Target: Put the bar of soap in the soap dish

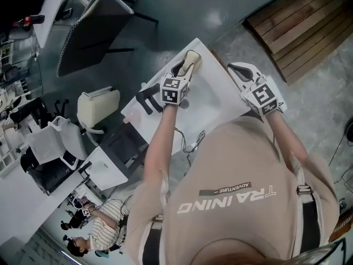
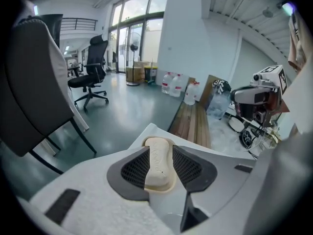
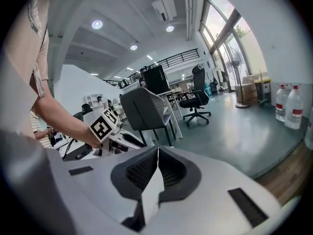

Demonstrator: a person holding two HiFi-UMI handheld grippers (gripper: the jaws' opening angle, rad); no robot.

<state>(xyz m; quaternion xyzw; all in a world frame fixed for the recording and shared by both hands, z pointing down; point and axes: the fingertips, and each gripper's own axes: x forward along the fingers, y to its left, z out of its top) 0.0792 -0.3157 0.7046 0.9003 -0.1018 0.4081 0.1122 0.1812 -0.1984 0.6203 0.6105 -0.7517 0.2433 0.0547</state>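
A cream bar of soap (image 2: 157, 163) lies in a cream soap dish (image 2: 169, 186) at the far corner of the white table (image 1: 212, 101). My left gripper (image 2: 159, 166) is open and tilted down over it. Its dark pads flank the bar closely on both sides, and a sliver of the dish rim shows beside the right pad. In the head view the left gripper (image 1: 185, 69) sits right at the soap (image 1: 193, 59). My right gripper (image 1: 239, 69) hovers at the table's right edge. It is shut (image 3: 156, 168), with nothing between its jaws.
A dark office chair (image 1: 91, 29) stands beyond the table on the grey floor. Wooden decking (image 1: 298, 21) lies at the upper right. Cables (image 1: 191, 141) hang over the table's near edge. A white stool-like object (image 1: 98, 106) stands to the left, with desks farther left.
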